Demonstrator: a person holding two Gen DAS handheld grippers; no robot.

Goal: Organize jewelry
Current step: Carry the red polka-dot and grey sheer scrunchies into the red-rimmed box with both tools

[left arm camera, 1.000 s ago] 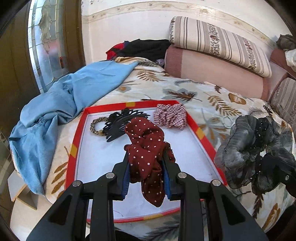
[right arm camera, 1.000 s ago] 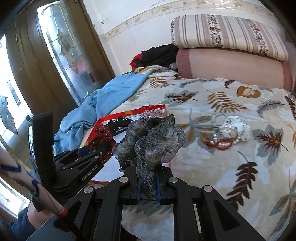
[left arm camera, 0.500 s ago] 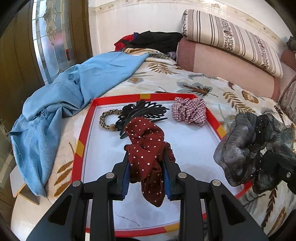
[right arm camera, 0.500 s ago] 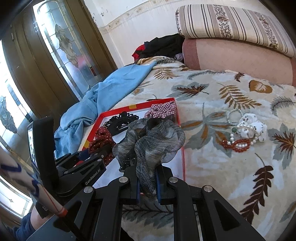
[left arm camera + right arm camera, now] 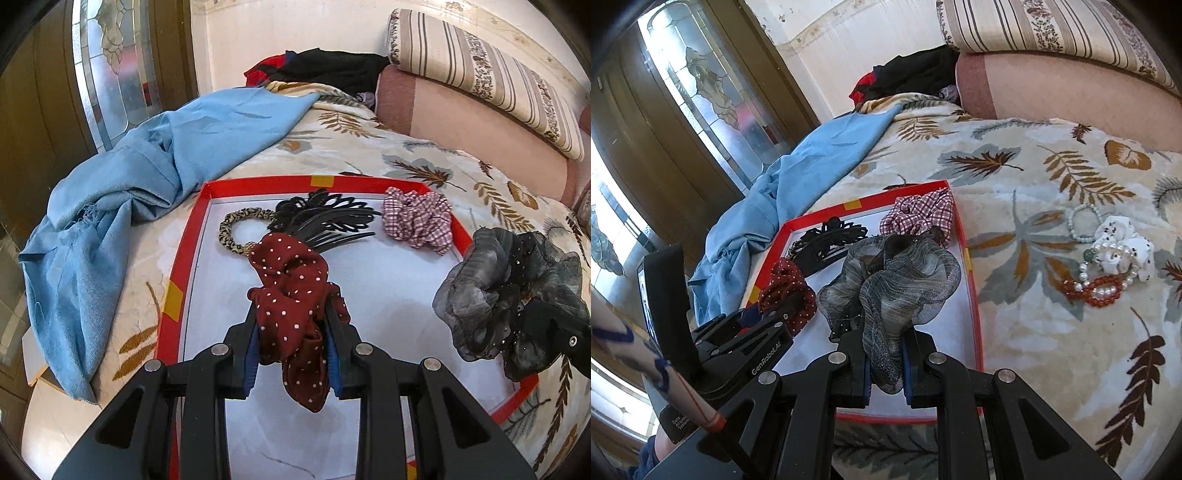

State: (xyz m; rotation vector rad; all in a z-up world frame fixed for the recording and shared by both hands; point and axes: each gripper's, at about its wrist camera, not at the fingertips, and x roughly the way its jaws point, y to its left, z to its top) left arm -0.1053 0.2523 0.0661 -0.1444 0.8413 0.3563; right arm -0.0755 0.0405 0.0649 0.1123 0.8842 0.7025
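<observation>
**Red-rimmed tray, a scrunchie in each gripper**

Leaf-printed bedspread [image 5: 1052,177] covers the bed, with a blue cloth [image 5: 122,192] crumpled along its left edge. On it lies the red-rimmed tray [image 5: 184,266], its white floor bare through the middle and near side. At the far end sit a black hair claw [image 5: 325,218], a leopard hair tie [image 5: 236,229] touching it, and a checked scrunchie [image 5: 417,219] against the right rim. Right of the tray, well apart, beaded bracelets [image 5: 1097,284] and a white scrunchie [image 5: 1123,243] cluster together. Above the tray floor, the left gripper [image 5: 293,354] is clenched on a maroon polka-dot scrunchie [image 5: 291,291]; the right gripper [image 5: 886,373] pinches a grey sheer scrunchie [image 5: 897,280].
</observation>
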